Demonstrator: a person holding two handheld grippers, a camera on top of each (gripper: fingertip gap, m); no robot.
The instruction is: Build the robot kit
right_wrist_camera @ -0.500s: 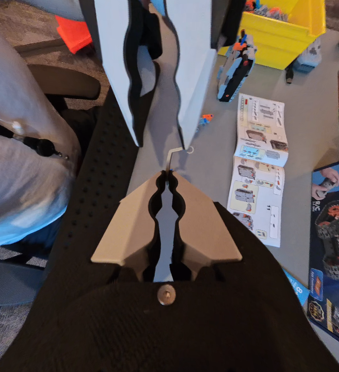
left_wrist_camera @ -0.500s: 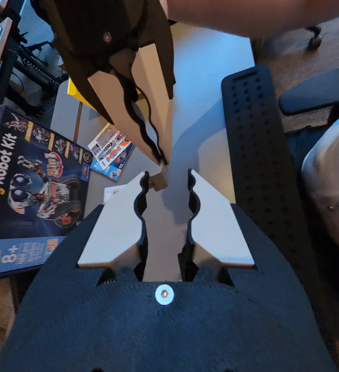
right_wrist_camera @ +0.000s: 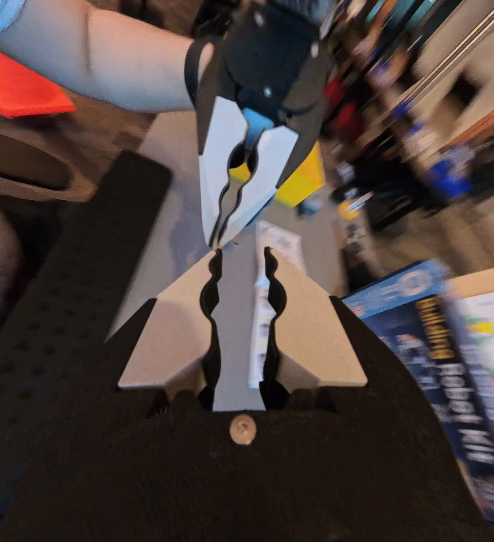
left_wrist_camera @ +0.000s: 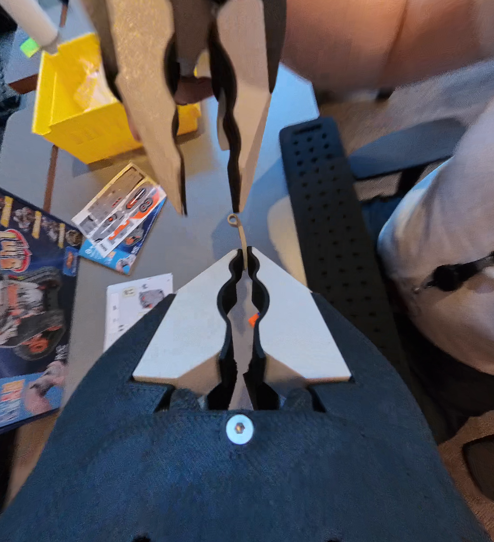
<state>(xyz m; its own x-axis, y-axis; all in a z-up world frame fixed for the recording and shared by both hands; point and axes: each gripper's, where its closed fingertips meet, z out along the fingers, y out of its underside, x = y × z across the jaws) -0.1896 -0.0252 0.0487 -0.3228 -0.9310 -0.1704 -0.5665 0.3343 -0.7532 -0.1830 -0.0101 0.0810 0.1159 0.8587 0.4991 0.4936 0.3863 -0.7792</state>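
My left wrist camera sits just behind the left gripper, looking forward and down along its fingers at the grey table, close above it. My right wrist camera rides the right gripper the same way but faces the opposite direction, blurred. Each view catches the other gripper head-on, tips nearly meeting. Both share the table, the yellow bin, the robot kit box and the black perforated strip.

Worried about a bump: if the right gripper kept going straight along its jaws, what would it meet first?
Probably the left gripper: its shut tips sit just ahead of the right gripper, slightly to one side of the open gap. Blur leaves depth uncertain; past it lies the grey tabletop.
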